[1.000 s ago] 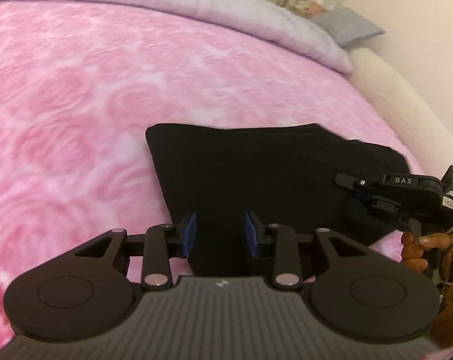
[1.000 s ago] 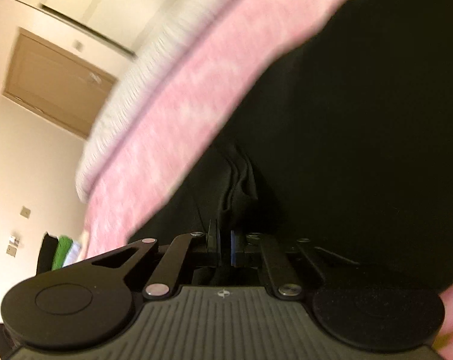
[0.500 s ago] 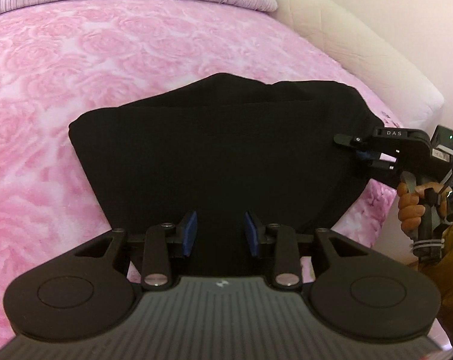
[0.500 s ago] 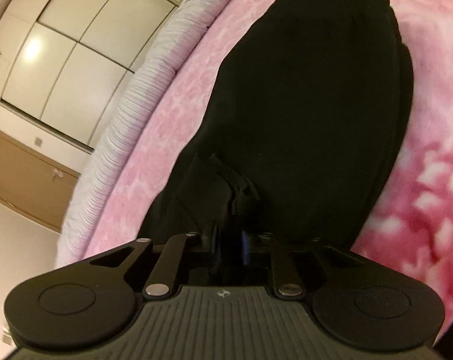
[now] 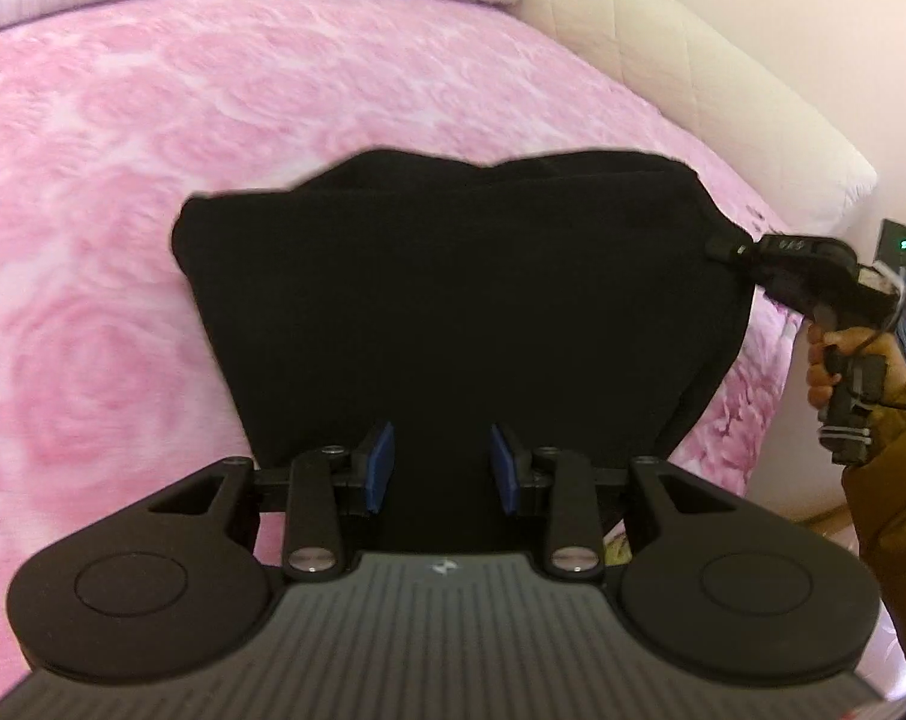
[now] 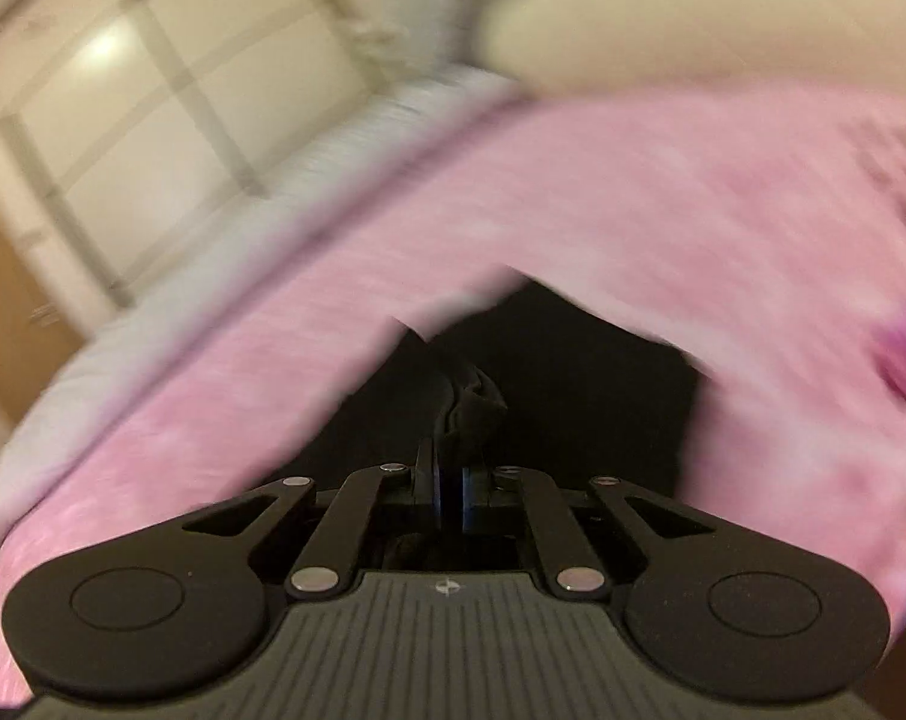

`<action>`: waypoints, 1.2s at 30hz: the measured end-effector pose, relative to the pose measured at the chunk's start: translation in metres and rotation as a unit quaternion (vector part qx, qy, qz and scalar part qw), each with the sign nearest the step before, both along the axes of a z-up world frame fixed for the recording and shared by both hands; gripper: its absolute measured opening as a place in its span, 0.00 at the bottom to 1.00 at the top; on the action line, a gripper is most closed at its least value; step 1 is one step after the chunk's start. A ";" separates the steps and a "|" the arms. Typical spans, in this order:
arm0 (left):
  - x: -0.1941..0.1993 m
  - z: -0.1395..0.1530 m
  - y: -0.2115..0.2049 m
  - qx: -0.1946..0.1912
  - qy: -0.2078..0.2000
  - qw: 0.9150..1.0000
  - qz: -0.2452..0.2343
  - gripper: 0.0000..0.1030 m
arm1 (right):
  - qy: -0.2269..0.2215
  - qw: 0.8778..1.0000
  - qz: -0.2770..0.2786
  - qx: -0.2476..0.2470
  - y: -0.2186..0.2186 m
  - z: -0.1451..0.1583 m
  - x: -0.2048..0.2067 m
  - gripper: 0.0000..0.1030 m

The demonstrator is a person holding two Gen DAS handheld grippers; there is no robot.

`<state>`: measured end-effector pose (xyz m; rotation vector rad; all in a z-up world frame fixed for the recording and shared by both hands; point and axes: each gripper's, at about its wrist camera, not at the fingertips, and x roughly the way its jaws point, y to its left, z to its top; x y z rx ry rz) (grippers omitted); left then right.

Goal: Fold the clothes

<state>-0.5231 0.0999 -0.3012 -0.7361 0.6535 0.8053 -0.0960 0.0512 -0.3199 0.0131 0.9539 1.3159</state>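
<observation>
Black garment (image 5: 465, 312), long axis toward pillows

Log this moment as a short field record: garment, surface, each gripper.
garment: black garment, partly folded, lying on the bed
surface: pink rose-pattern blanket
left gripper: open, blue pads apart over the near edge of the cloth, gripping nothing
right gripper: shut on a bunched corner of the cloth; view blurred
right hand: around the gripper's handle

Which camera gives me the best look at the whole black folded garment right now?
The left wrist view: the black folded garment lies nearly whole and sharp on the pink rose-patterned bedspread. The right wrist view is motion-blurred, showing only the bunched corner the right gripper pinches.
</observation>
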 end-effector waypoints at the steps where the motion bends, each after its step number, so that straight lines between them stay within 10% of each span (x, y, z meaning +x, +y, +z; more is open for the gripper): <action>1: 0.003 0.000 0.000 0.002 0.003 1.000 -0.002 0.29 | 0.013 1.000 -0.002 0.001 -0.002 -0.006 0.000 0.06; 8: 0.012 0.000 0.004 0.009 0.007 1.000 0.000 0.29 | -0.065 0.992 0.019 0.106 -0.007 0.034 0.003 0.05; 15: 0.011 -0.004 0.002 0.007 0.008 1.000 0.005 0.29 | -0.023 0.999 -0.019 0.042 0.008 -0.006 0.037 0.03; 22: -0.002 0.004 -0.005 0.022 0.022 0.999 0.007 0.28 | -0.097 0.991 -0.061 0.062 -0.022 0.021 0.026 0.32; 25: -0.010 -0.001 -0.010 0.021 0.052 0.998 0.009 0.24 | -0.131 0.990 -0.056 -0.019 -0.012 0.010 0.022 0.41; 31: -0.043 0.004 -0.030 0.018 0.057 0.998 0.032 0.24 | -0.218 0.974 0.042 0.051 -0.058 0.046 -0.056 0.45; 36: -0.054 -0.003 -0.051 -0.002 0.068 0.998 0.020 0.25 | -0.268 0.925 0.263 0.052 -0.097 0.031 -0.175 0.46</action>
